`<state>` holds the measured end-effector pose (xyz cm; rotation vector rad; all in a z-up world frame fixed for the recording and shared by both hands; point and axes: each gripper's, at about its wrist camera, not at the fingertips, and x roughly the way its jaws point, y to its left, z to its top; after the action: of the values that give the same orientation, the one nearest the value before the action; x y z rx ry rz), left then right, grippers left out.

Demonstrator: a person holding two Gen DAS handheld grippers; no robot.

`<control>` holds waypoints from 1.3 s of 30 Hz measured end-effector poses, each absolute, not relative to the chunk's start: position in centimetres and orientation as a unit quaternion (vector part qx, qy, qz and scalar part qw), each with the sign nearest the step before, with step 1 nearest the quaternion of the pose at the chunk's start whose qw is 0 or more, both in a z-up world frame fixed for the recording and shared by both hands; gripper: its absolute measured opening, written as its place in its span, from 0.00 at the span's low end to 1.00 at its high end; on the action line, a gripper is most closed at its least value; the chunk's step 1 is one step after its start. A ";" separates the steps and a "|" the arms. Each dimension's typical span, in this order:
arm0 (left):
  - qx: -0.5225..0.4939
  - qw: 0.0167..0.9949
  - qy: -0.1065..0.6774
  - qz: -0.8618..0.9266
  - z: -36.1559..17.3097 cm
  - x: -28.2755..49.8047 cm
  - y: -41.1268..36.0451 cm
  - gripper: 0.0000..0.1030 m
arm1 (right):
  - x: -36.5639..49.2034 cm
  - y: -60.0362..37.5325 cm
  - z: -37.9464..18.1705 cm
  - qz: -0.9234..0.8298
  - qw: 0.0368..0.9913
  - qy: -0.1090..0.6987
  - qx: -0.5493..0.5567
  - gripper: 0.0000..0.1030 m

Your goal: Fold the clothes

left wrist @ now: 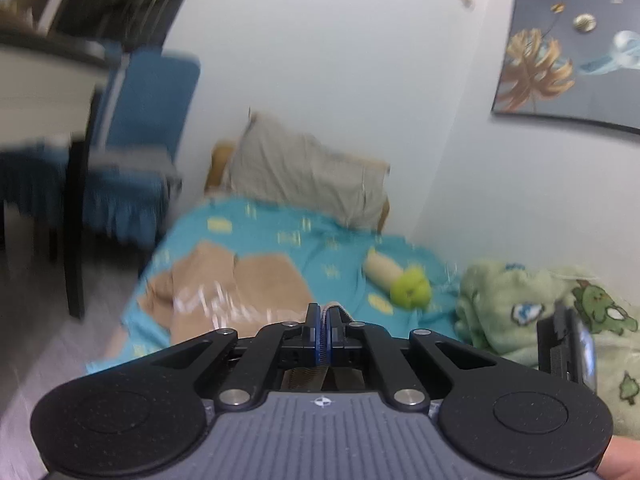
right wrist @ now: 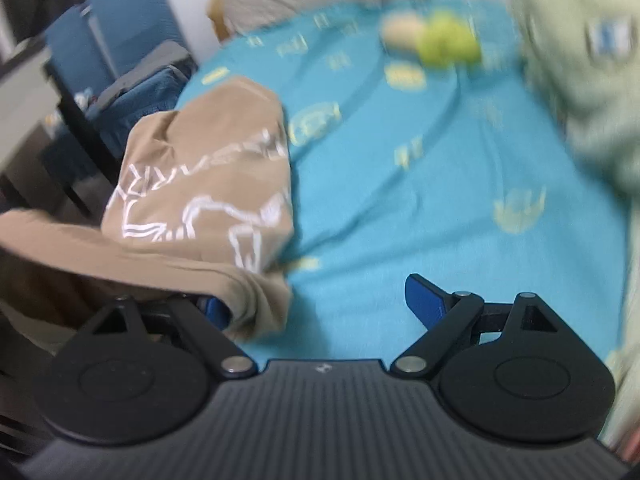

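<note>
On the bed, left of our spread right tongs, lies the tan shirt, its hem pinched by our left tongs, the nearer pair.

a garment is spread on the near left part of a bed sheet, with one edge drawn toward the cameras. that edge is pinched in the left gripper, and it is draped over the left finger of the right gripper, whose fingers are spread apart. a plush toy is laid farther back on the sheet, to the right of the garment. a blanket is heaped at the right. a pillow is propped at the far end, against the wall. a chair is placed left of the bed. a picture is hung on the wall at the upper right.
</note>
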<state>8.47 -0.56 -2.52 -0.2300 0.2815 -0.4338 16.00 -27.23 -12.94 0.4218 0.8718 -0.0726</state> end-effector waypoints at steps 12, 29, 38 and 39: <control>-0.144 0.959 0.044 -0.240 0.3 5.1 0.9 0.02 | 8.3 -23.9 -4.4 -0.156 0.982 0.110 0.001 0.87; -0.103 0.960 0.165 -0.202 -2.5 8.2 -0.4 0.04 | 11.7 -27.0 -7.8 -0.143 0.960 0.195 0.144 0.69; 0.006 0.942 0.286 -0.175 -8.2 10.3 -3.9 0.42 | 11.5 -28.4 -7.8 -0.135 0.952 0.207 0.178 0.69; 0.026 0.939 0.298 -0.171 -8.9 10.4 -4.5 0.45 | 11.4 -28.4 -7.6 -0.134 0.953 0.203 0.179 0.69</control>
<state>10.43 -4.47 -8.91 0.0536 0.6086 -0.3491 11.44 -28.40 -7.65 0.3629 0.4124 -0.2727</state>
